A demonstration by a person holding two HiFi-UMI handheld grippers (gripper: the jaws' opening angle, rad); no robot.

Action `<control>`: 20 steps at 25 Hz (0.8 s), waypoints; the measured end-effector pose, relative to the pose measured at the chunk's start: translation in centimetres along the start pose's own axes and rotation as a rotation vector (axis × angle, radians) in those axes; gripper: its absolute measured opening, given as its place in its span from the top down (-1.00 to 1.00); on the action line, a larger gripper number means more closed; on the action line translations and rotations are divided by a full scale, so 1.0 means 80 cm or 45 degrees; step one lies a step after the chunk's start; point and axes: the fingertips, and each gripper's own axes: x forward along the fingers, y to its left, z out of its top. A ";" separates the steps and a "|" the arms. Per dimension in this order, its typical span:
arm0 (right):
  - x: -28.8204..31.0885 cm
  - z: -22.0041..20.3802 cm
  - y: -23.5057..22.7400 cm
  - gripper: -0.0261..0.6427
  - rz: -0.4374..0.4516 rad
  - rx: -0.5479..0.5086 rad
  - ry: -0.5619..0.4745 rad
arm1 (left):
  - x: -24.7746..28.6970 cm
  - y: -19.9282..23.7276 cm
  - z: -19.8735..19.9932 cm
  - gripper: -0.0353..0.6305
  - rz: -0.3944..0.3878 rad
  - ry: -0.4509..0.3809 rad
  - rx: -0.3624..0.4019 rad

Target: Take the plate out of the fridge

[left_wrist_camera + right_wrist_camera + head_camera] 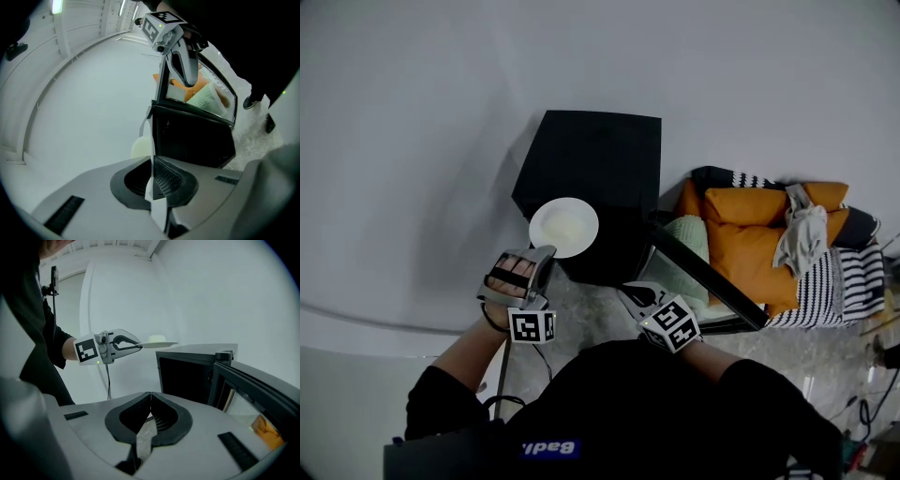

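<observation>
Left gripper [542, 258], jaws pinching the rim of the white plate [564, 227], centre of the head view. Plate held level, face up, outside the black fridge [598, 155] and higher than its top; edge-on in the right gripper view, its line running left to right. Right gripper [635, 298], jaws pressed together, empty, near the open door [705, 272].

Colours and patterns, fridge corner.
Centre: plate [564, 227] white with a faint cream middle; fridge [600, 169] black all over, its door [703, 272] black-framed. Near: left gripper [546, 251] and right gripper [628, 292] pale grey, each with a cube in black-and-white squares; sleeve [441, 403] black. Right: orange cushions [759, 234], pale green cushion [686, 246], black-and-white striped fabric [853, 281], grey cloth [804, 234]. Far: wall [422, 141] plain pale grey. The floor [600, 319] is mottled grey.
</observation>
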 end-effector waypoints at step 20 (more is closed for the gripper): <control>-0.003 -0.001 -0.017 0.89 -0.031 0.040 -0.012 | 0.113 0.024 -0.006 0.84 0.014 0.029 0.086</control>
